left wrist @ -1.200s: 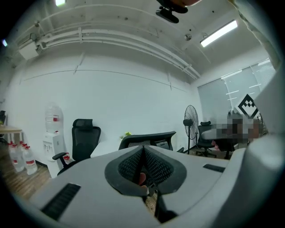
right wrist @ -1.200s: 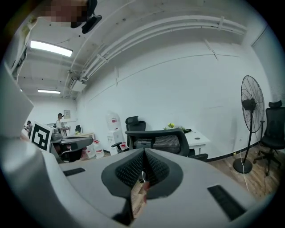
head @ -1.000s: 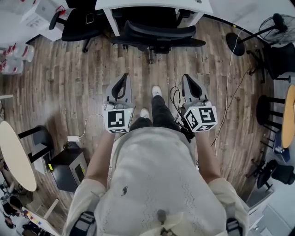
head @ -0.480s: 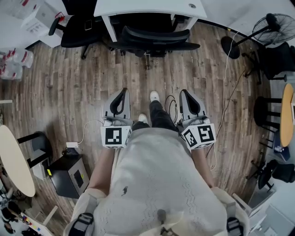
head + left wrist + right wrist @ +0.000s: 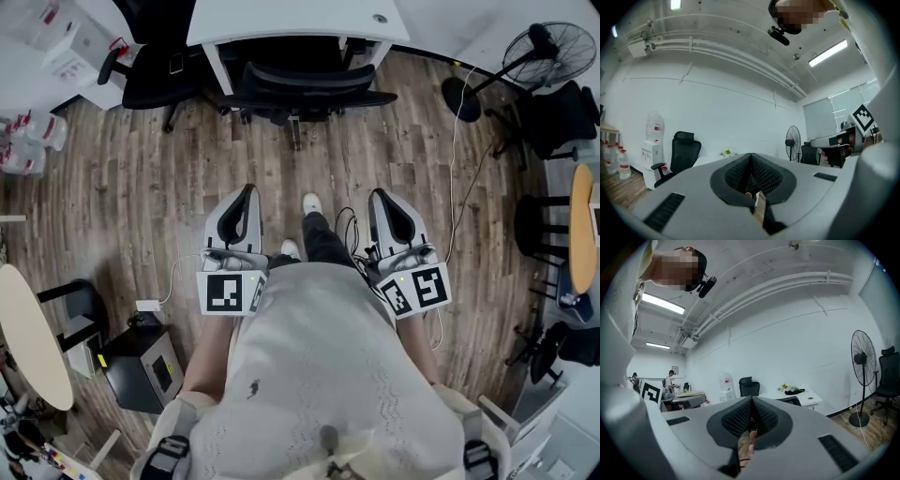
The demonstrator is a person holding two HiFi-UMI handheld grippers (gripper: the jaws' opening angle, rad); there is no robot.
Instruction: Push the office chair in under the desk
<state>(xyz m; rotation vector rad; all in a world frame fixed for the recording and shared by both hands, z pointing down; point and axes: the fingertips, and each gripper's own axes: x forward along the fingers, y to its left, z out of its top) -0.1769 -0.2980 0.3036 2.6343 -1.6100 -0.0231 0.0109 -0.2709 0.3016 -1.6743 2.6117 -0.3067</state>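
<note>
The left claw (image 5: 247,191) and right claw (image 5: 381,195) are closed on nothing, well apart from the chair (image 5: 302,79), which sits tucked under the far worktop (image 5: 281,17), so the push looks done.

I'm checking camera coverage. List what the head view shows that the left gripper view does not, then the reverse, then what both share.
Only the head view: the office chair, partly under the white desk, and the round table at the left.
Only the left gripper view: the ceiling light and the ceiling pipes.
Both: the standing fan, the second black chair, and the left hand-held gripper, shut with nothing in it.
</note>
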